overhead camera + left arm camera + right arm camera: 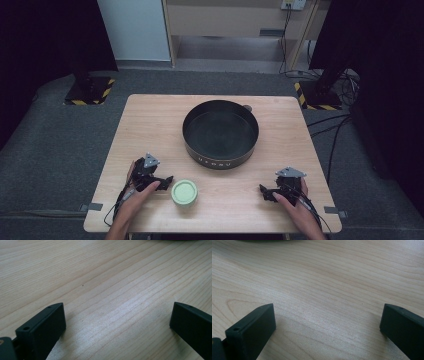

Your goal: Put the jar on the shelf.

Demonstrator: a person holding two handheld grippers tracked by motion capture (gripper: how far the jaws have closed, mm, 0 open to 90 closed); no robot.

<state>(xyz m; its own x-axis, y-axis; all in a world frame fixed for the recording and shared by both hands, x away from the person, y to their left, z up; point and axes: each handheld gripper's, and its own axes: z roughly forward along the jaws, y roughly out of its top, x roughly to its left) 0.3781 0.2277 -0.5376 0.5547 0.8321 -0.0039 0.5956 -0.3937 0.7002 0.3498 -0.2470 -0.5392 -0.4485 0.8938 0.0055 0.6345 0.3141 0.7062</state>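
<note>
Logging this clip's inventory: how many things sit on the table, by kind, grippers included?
Black round pan: 1
Pale green lidded tub: 1
Handheld grippers: 2, the left gripper and the right gripper, both with jaws apart on the wooden table
Total: 4

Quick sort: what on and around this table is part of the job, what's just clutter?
In play:
- green lidded cup, nearest the left hand-held gripper
- black round pan
- right hand-held gripper, open

Lying about:
- striped stand bases
- floor cables
</note>
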